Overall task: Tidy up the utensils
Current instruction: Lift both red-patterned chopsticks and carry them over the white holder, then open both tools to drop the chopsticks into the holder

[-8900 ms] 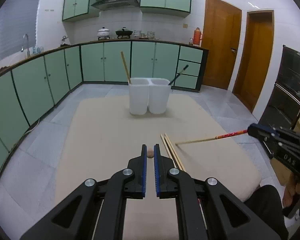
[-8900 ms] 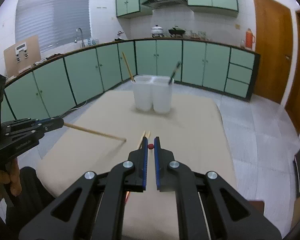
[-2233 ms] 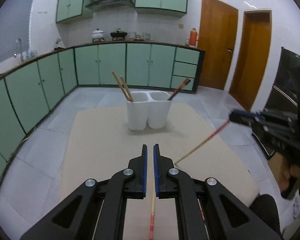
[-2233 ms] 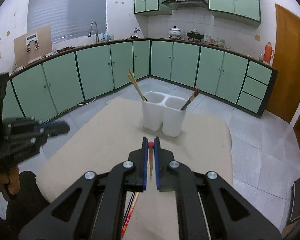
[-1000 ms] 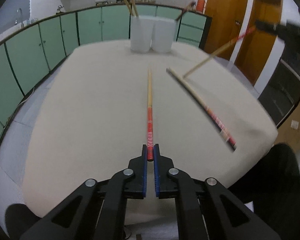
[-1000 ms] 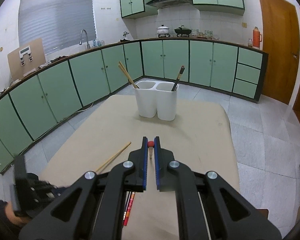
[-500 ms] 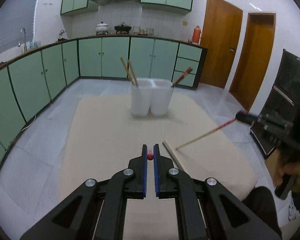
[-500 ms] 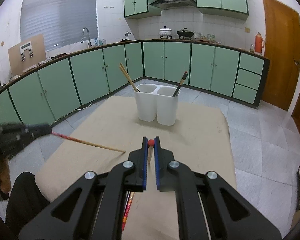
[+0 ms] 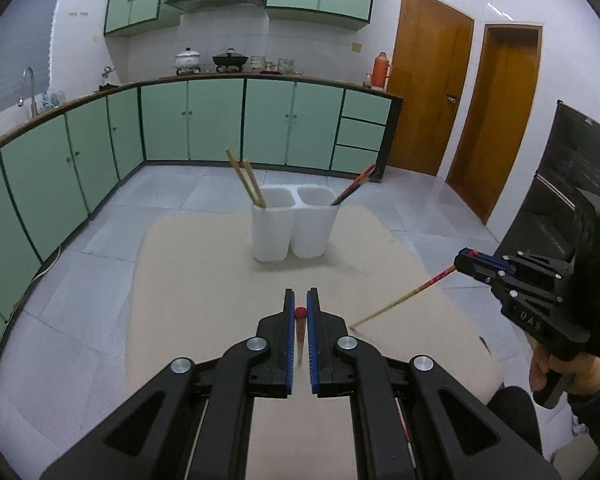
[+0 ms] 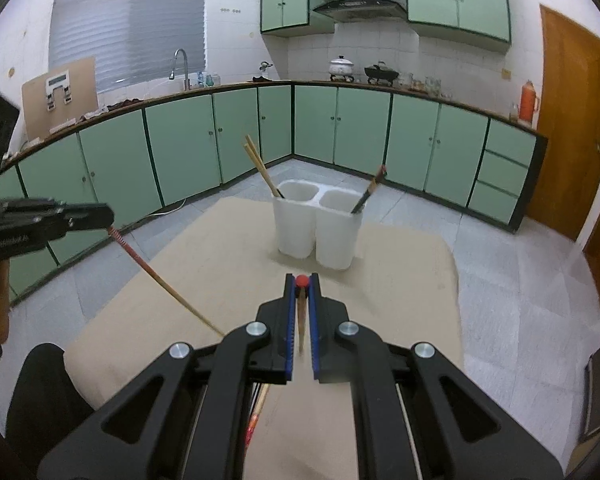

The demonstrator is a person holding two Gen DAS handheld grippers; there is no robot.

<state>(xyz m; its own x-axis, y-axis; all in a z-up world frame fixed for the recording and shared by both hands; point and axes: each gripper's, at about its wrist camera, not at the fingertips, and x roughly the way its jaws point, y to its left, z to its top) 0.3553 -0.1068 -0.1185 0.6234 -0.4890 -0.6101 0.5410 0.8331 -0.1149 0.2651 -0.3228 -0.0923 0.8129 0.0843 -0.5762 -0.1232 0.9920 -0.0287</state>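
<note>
Little writing is legible: pale letters, seemingly "UAS", sit on the body of the right tongs (image 9: pixel 466 259) at the right edge of the left wrist view, and a small line of print on the left tongs (image 10: pixel 104 216) at the left edge of the right wrist view is too blurred to read.

Each pair of tongs is clamped on a red-ended chopstick. In the left wrist view the left chopstick (image 9: pixel 300 326) shows end-on at lower centre, between the blue pads. The right chopstick (image 9: pixel 404 298) slants down to the counter (image 9: pixel 204 280), its pale tip touching the beige surface right of the left tongs.

The white double holder (image 9: pixel 294 226) stands at frame centre, beyond both tongs, with two pale chopsticks (image 9: pixel 247 178) in its left cup and a dark chopstick (image 9: pixel 354 188) in its right.
</note>
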